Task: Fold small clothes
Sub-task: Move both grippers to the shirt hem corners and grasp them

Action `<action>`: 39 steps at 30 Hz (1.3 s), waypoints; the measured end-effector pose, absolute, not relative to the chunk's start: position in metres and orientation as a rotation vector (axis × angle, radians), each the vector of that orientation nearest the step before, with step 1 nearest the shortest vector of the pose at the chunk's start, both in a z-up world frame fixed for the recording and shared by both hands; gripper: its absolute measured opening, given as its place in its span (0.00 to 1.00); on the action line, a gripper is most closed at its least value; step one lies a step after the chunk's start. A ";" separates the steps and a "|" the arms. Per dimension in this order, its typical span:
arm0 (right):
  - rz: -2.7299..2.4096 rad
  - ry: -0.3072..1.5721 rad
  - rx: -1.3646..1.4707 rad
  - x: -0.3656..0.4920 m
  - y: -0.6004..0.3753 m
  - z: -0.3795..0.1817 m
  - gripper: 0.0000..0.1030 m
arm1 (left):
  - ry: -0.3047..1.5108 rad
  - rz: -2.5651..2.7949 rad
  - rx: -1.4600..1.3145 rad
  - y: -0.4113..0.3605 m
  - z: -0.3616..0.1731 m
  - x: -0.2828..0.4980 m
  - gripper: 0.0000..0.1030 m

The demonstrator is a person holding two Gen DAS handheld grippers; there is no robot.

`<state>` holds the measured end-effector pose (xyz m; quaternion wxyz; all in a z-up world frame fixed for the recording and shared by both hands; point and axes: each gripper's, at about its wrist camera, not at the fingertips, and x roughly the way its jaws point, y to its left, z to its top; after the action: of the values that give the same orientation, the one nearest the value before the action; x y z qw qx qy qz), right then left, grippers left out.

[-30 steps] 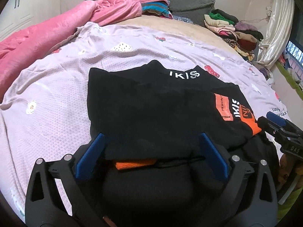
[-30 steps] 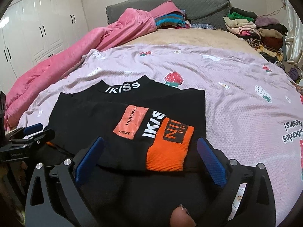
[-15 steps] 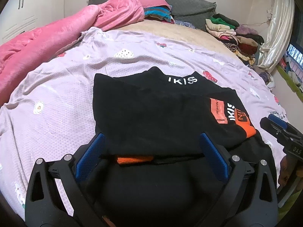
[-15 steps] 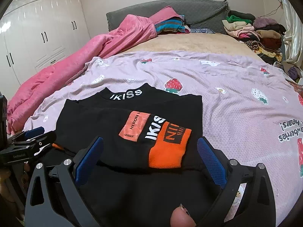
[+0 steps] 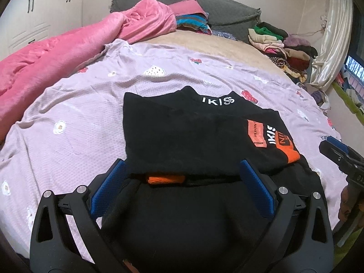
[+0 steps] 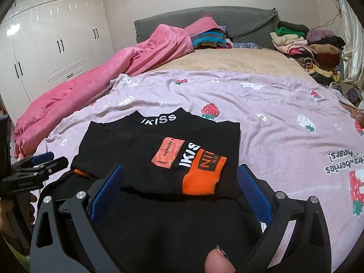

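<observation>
A small black top (image 5: 182, 136) with a white "IKISS" collar (image 5: 218, 100) lies flat on the lilac strawberry sheet (image 5: 68, 113). Its sleeves are folded across the body. One orange cuff (image 5: 292, 155) shows at the right and another orange cuff (image 5: 166, 179) peeks out under the fold. My left gripper (image 5: 182, 182) is open above the top's near part, its blue pads either side of the cloth. In the right wrist view the top (image 6: 141, 159) and its orange cuff (image 6: 202, 177) sit ahead of my open right gripper (image 6: 179, 188). Neither gripper holds cloth.
A pink blanket (image 5: 56, 52) is bunched along the left and back. Folded clothes (image 6: 307, 45) are stacked at the far right by a curtain (image 5: 329, 45). Behind stand a grey headboard (image 6: 238, 22) and a white wardrobe (image 6: 56, 45). A fingertip (image 6: 218, 261) shows at the bottom.
Both grippers have drawn back and lifted a little from the top, still open. The top looks farther off and has not moved on the sheet.
</observation>
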<state>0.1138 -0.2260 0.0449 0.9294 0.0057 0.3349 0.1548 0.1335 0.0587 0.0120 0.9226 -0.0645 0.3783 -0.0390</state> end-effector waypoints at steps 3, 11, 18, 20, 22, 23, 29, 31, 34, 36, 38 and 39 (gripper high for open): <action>0.322 0.679 -0.002 0.104 -0.228 0.049 0.96 | 0.773 -0.086 -0.142 0.061 0.017 0.125 0.91; 0.328 0.669 -0.028 0.081 -0.237 0.057 0.96 | 0.776 -0.074 -0.138 0.069 0.026 0.097 0.91; 0.331 0.653 -0.038 0.063 -0.246 0.063 0.96 | 0.778 -0.026 -0.133 0.086 0.033 0.069 0.91; 0.332 0.645 -0.042 0.057 -0.249 0.066 0.96 | 0.780 -0.013 -0.131 0.091 0.034 0.061 0.91; 0.334 0.641 -0.045 0.051 -0.252 0.068 0.96 | 0.785 -0.004 -0.134 0.096 0.034 0.053 0.91; 0.334 0.640 -0.049 0.048 -0.254 0.069 0.96 | 0.790 0.000 -0.137 0.099 0.033 0.049 0.91; 0.349 0.641 -0.065 0.030 -0.260 0.068 0.96 | 0.829 -0.023 -0.191 0.113 0.030 0.028 0.91; 0.350 0.647 -0.071 0.025 -0.261 0.066 0.96 | 0.837 -0.004 -0.178 0.115 0.029 0.023 0.91; 0.355 0.664 -0.074 0.018 -0.264 0.061 0.96 | 0.854 -0.003 -0.157 0.116 0.024 0.014 0.91; 0.357 0.681 -0.083 0.014 -0.264 0.055 0.96 | 0.875 0.002 -0.143 0.116 0.020 0.010 0.91; 0.357 0.692 -0.086 0.011 -0.265 0.051 0.96 | 0.888 0.002 -0.132 0.115 0.016 0.006 0.91; 0.360 0.705 -0.086 0.009 -0.266 0.048 0.96 | 0.899 -0.004 -0.128 0.115 0.014 0.004 0.91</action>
<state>0.0092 -0.2665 0.0475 0.9218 -0.0417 0.3432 0.1754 0.0037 0.1150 0.0135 0.8987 -0.0618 0.4342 -0.0020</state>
